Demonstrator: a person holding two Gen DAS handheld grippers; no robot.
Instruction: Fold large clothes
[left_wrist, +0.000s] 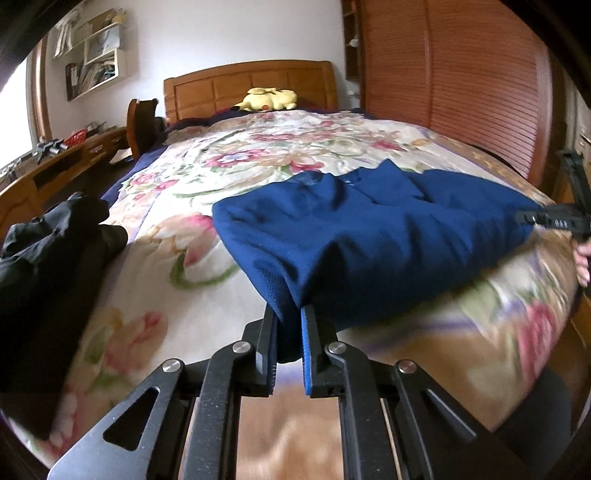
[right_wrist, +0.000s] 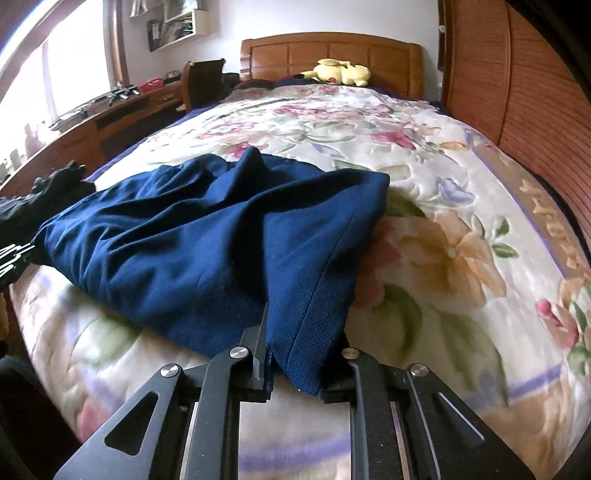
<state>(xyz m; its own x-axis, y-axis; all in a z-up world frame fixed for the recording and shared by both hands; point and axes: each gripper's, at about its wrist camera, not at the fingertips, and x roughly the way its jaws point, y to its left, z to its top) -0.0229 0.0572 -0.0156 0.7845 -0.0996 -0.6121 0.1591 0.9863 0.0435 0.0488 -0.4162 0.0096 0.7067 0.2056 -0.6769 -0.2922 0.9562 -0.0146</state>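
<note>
A navy blue garment (left_wrist: 369, 229) lies rumpled on the near end of a bed with a floral bedspread (left_wrist: 258, 155). My left gripper (left_wrist: 290, 314) is shut on the garment's near left corner, with cloth pinched between its black and blue pads. My right gripper (right_wrist: 295, 332) is shut on the near right corner of the navy garment (right_wrist: 207, 236), and a fold of cloth hangs down over its right finger. In the left wrist view the right gripper (left_wrist: 546, 218) shows at the garment's far right edge, with a hand behind it. Both held corners are raised slightly off the floral bedspread (right_wrist: 443, 206).
A black garment (left_wrist: 48, 251) is heaped on the bed's left edge. A yellow plush toy (left_wrist: 269, 99) rests by the wooden headboard (left_wrist: 251, 85). A wooden slatted wardrobe (left_wrist: 461, 74) runs along the right side, and a cluttered desk (right_wrist: 92, 110) and a chair (right_wrist: 203, 77) stand on the left.
</note>
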